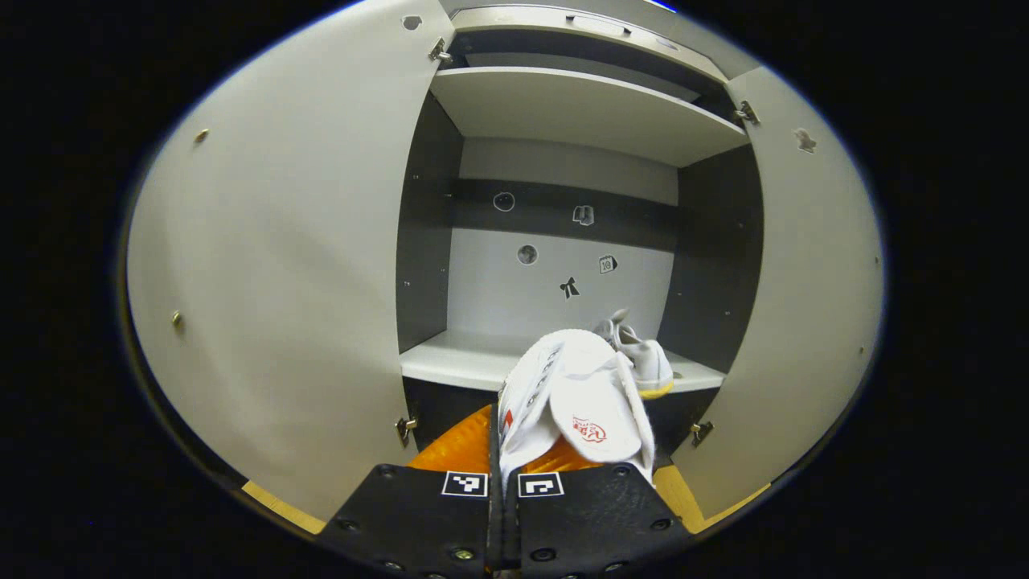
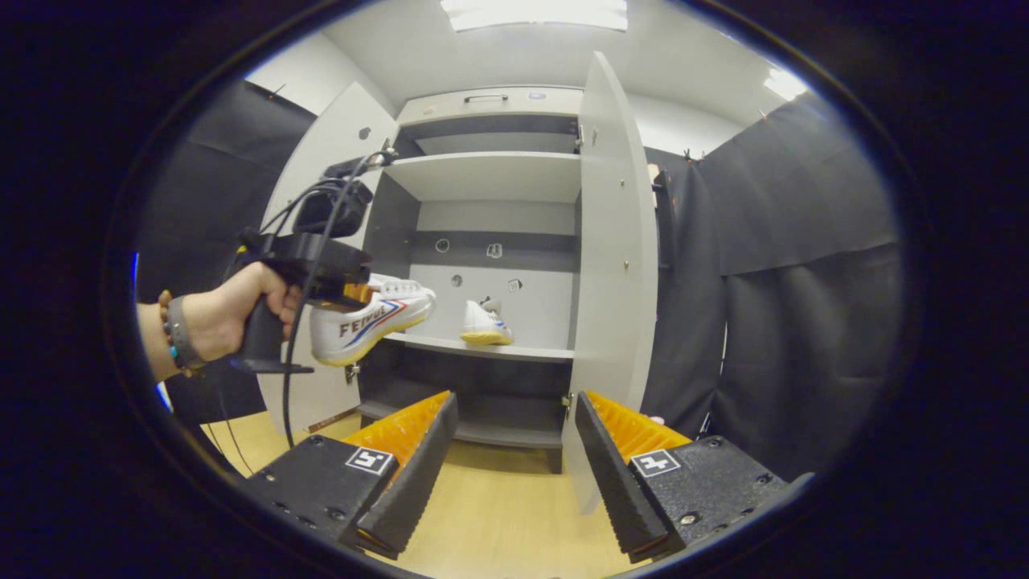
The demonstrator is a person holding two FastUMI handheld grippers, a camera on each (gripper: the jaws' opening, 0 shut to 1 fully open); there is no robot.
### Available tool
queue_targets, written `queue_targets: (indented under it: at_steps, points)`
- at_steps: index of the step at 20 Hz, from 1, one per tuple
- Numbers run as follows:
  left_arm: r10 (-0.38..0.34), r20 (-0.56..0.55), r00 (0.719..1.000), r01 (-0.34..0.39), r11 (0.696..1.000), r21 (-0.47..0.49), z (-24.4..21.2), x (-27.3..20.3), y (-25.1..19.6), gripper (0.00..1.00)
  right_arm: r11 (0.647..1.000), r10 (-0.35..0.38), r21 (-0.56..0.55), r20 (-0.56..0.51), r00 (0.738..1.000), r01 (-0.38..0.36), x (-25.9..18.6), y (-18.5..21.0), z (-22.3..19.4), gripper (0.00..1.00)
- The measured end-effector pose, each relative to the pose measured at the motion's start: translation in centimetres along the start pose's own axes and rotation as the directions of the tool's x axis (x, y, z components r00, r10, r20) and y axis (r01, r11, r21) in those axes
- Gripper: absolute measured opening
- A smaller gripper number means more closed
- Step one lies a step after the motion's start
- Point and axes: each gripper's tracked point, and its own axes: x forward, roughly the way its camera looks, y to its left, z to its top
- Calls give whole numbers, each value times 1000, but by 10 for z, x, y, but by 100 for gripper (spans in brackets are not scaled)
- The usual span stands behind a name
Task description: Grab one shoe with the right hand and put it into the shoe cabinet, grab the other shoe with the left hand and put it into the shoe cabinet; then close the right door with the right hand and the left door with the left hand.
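Two doors of the shoe cabinet (image 2: 490,265) stand wide open. In the right gripper view, farthest left, a hand (image 2: 241,314) grips the left gripper (image 2: 354,291), whose fingers pinch a white shoe (image 2: 374,315) at its heel; the shoe hangs in the air, toe pointing toward the cabinet's middle shelf (image 2: 482,347), just in front of the left door (image 2: 334,161). Farther right, the other shoe (image 2: 485,323) sits on that shelf, near the back wall. The right door (image 2: 615,265) stands edge-on beside it. Low in this view, the right gripper (image 2: 514,458) has its fingers spread apart with nothing between them, above the wooden floor (image 2: 498,515).

In the left gripper view, the held shoe (image 1: 575,402) rises from between the closed fingers, with the shelved shoe (image 1: 643,358) just beyond it to the right.
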Motion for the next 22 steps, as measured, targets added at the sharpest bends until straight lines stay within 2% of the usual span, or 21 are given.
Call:
queue_targets:
  at_steps: [2, 4, 6, 8, 10, 11, 12, 14, 15, 16, 17, 18, 19, 22]
  points:
    - [25, -26, 999, -25, 1000, -16, 20, 37, 0, 0, 1000, -6, 7, 0, 1000, 6, 0, 0, 0, 93]
    - [42, -30, 999, -42, 999, 10, 37, 71, -1, 0, 1000, -21, 9, 2, 1000, 21, 2, -4, -1, 93]
    - [49, -78, 996, -46, 998, 40, 40, 101, -3, 0, 999, -38, 6, -3, 999, 38, 4, -9, -3, 95]
    - [55, -134, 989, -52, 998, 25, 32, 124, -5, 0, 999, -55, 3, -6, 998, 55, 5, -16, -3, 93]
    - [65, -192, 979, -63, 998, 15, 21, 139, -4, 0, 997, -70, 10, -8, 997, 70, 6, -23, -3, 93]
    - [79, -215, 973, -74, 997, 32, 15, 148, -2, 11, 997, -75, 13, -12, 997, 75, 7, -25, -4, 93]
    - [99, -232, 968, -89, 995, 54, 9, 157, 1, 0, 997, -81, 13, -12, 997, 81, 7, -27, -5, 93]
    - [127, -268, 955, -112, 991, 67, -1, 171, 6, 0, 996, -93, 12, -8, 996, 93, 8, -31, -3, 93]
    - [114, -291, 950, -108, 994, 36, -5, 177, 3, 0, 995, -95, 12, -8, 995, 95, 9, -31, -3, 93]
    - [94, -319, 943, -98, 995, 3, -8, 180, 0, 10, 995, -96, 11, -10, 995, 96, 11, -32, -4, 93]
    - [88, -353, 931, -100, 995, -17, -13, 182, -1, 0, 996, -92, 12, -18, 996, 93, 11, -31, -7, 93]
    - [88, -372, 924, -105, 994, -25, -13, 186, 0, 11, 996, -87, 14, -26, 996, 87, 13, -29, -9, 93]
    - [98, -381, 919, -116, 993, -23, -12, 191, 3, 0, 997, -80, 15, -30, 996, 81, 14, -27, -9, 93]
    - [107, -445, 889, -132, 991, -25, -20, 197, 8, 0, 997, -80, 8, -18, 997, 80, 14, -25, -7, 93]
